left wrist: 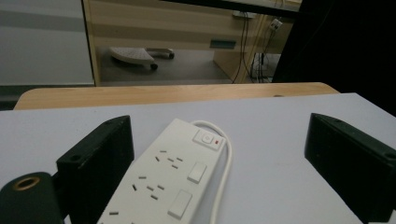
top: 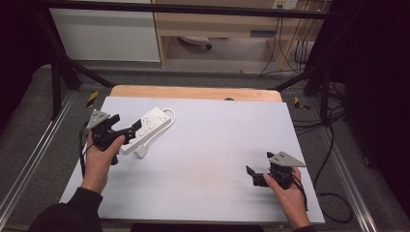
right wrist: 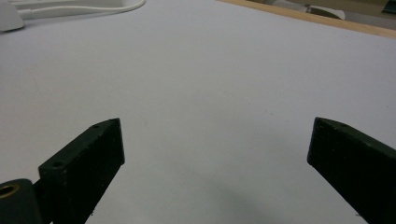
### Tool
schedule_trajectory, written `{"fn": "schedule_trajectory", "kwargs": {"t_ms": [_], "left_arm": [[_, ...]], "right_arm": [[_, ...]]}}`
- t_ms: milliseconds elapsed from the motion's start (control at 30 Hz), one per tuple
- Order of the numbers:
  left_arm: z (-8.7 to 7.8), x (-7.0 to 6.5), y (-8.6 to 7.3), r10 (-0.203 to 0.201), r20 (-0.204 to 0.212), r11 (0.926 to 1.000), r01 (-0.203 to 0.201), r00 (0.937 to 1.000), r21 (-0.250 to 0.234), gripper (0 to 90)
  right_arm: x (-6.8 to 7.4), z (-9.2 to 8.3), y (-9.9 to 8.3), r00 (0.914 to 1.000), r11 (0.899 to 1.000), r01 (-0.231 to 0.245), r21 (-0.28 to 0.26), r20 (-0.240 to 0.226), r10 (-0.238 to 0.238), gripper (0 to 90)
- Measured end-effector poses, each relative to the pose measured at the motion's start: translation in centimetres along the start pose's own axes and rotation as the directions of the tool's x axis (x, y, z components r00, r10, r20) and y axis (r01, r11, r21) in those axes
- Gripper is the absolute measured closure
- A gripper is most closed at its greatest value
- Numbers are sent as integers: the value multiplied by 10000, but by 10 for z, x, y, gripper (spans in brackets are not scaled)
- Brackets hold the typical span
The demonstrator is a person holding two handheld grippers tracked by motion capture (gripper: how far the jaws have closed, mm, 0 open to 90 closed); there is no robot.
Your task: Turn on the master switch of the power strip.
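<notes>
Nearest the person, the right gripper (top: 256, 175) rests low over bare tabletop, jaws spread wide and holding nothing. Farther up the white table (top: 217, 145), the left gripper (top: 126, 129) reaches the near end of the white power strip (top: 147, 127), which lies at the table's left with its cord (top: 170, 117) looped behind; its jaws stand wide apart, straddling the strip without gripping. A sound grasp likely means centring the body between both jaws before closing.

table (top: 203, 159): grey-white top | on it: white power strip (top: 147, 126), cord, plug (top: 140, 151)
</notes>
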State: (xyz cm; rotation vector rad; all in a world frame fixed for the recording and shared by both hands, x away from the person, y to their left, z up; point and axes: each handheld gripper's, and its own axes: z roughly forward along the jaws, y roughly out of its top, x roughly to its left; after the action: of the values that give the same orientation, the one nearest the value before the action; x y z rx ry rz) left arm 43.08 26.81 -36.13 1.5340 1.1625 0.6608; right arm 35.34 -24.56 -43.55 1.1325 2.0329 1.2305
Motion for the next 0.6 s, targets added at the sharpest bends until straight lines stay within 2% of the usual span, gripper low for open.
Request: {"fn": "schedule_trajectory", "kwargs": {"t_ms": [67, 100, 233, 267, 300, 433, 600], "left_arm": [[4, 0, 1, -50, 6, 10000, 50, 10000, 12, 84], [12, 0, 4, -338, 65, 9994, 337, 9994, 49, 84], [24, 0, 7, -395, -48, 9991, 396, 9992, 163, 89], [32, -1, 10, -174, -126, 9993, 178, 9998, 325, 90], [32, -1, 10, -174, -126, 9993, 178, 9998, 325, 90], [50, -6, 17, 370, -359, 9977, -349, 9987, 577, 90], [64, -6, 20, 489, -504, 9960, -449, 9975, 770, 92]], "right_arm": [[0, 0, 0, 10000, 10000, -30, 6, 17, 30, 42], [1, 0, 0, 10000, 10000, -41, -7, 20, 41, 42], [1, 0, -1, 10000, 10000, -32, 21, 17, 32, 43], [1, 0, -1, 10000, 10000, -37, 24, 7, 37, 42], [1, 1, -1, 10000, 10000, -26, 19, 12, 26, 42], [3, 1, 0, 10000, 10000, 26, -10, -6, -26, 43], [4, 1, 0, 10000, 10000, 90, 17, -32, -90, 43]]}}
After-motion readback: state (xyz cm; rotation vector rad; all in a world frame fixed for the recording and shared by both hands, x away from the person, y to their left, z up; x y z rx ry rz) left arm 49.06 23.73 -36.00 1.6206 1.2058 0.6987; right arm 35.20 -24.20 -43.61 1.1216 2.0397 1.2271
